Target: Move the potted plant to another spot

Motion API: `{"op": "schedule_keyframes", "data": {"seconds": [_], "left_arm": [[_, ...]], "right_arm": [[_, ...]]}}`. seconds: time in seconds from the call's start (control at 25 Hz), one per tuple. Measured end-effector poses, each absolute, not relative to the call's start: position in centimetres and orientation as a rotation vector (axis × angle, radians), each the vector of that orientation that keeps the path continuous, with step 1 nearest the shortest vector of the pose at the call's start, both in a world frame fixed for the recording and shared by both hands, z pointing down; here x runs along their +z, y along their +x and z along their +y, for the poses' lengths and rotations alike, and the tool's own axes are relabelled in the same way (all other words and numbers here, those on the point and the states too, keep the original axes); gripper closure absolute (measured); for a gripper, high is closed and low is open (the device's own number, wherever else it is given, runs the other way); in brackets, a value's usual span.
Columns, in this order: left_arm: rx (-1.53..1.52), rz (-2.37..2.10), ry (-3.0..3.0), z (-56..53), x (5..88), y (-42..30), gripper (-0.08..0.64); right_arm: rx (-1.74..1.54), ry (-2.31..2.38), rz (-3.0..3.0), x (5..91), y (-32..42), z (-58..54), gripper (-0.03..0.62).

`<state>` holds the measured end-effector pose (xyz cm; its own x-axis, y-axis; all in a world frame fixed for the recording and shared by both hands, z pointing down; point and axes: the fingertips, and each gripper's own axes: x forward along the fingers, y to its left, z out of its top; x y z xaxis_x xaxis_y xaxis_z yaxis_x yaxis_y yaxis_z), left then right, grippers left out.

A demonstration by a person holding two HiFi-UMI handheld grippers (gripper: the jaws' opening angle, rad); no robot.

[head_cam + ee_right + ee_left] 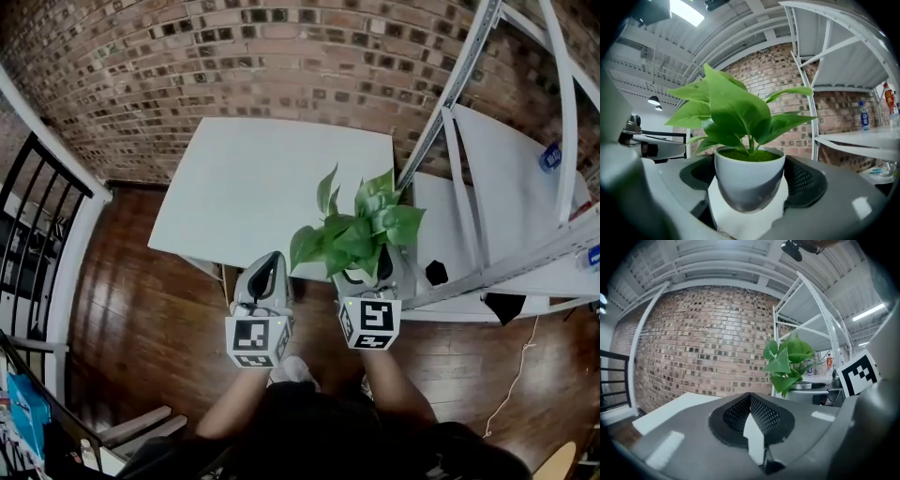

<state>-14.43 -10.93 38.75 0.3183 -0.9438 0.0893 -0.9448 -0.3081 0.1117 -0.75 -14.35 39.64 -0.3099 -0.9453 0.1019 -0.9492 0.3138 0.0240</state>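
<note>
The potted plant has broad green leaves and a white pot. My right gripper is shut on the pot, one jaw on each side. It holds the plant upright in the air, near the white table's front right corner and beside the shelf rack. In the right gripper view the pot fills the gap between the jaws of the right gripper. My left gripper is to the left of the plant, shut and holding nothing. The left gripper view shows the plant off to the right of the left gripper.
A white metal shelf rack stands on the right, with a bottle and a black object on its shelves. A brick wall runs behind the table. A black railing stands on the left. The floor is dark wood.
</note>
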Motion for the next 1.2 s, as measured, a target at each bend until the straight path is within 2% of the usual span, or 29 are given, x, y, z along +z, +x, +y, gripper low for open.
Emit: {"op": "schedule_keyframes", "data": {"seconds": [0.56,1.2], "left_arm": [[0.044,-1.757,2.272,-14.5,48.6,-19.3,0.543],[0.076,-1.698,2.311,-15.3,50.1,-17.9,0.543]], "right_arm": [[0.135,1.743,-2.373,54.8,-3.0,-19.2,0.143],[0.125,1.72,-2.333,59.3,-3.3,-20.3,0.141]]}}
